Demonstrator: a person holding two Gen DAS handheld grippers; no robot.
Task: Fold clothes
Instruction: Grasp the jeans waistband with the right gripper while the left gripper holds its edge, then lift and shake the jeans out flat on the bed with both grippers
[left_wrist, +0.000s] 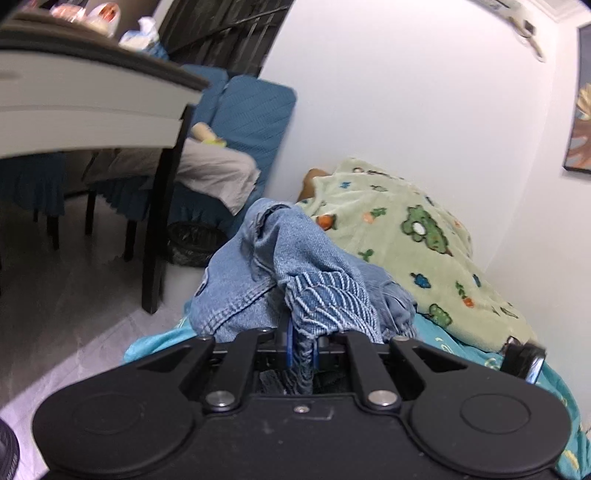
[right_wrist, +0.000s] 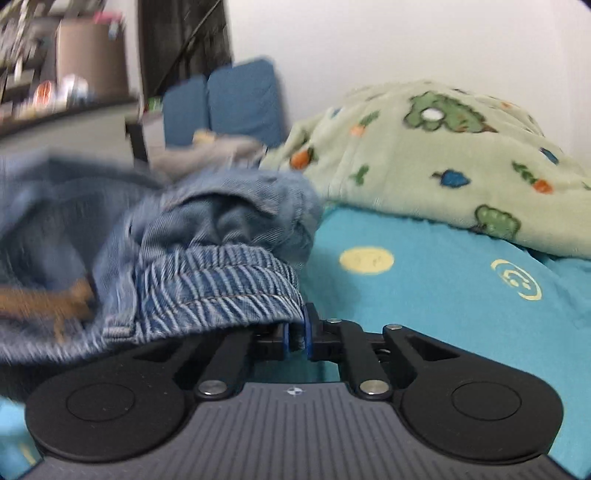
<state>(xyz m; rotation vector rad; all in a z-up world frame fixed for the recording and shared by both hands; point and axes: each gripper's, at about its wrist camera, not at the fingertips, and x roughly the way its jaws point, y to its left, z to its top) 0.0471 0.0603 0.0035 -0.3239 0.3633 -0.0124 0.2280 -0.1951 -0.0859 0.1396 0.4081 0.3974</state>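
1. A crumpled garment of faded blue denim with a ribbed elastic waistband (left_wrist: 280, 266) is seen bunched on a bed covered by a turquoise sheet printed with yellow smiley faces (right_wrist: 424, 280).
2. The left claw (left_wrist: 301, 350) is pressed together on a gathered fold of the waistband, and the fabric is held raised in front of the camera.
3. The right claw (right_wrist: 295, 332) is pinched on the edge of the same ribbed waistband (right_wrist: 221, 288); its blue pads are seen nearly touching, with denim caught between them.
4. A pale green fleece blanket patterned with frogs and carrots (right_wrist: 443, 155) is heaped on the bed just behind the denim, against a white wall.
5. In the left wrist view, a white dining surface with dark legs (left_wrist: 92, 107) and blue-covered chairs (left_wrist: 255, 122) are seen beside the bed, on a grey floor.
6. The left part of the right wrist view is blurred.
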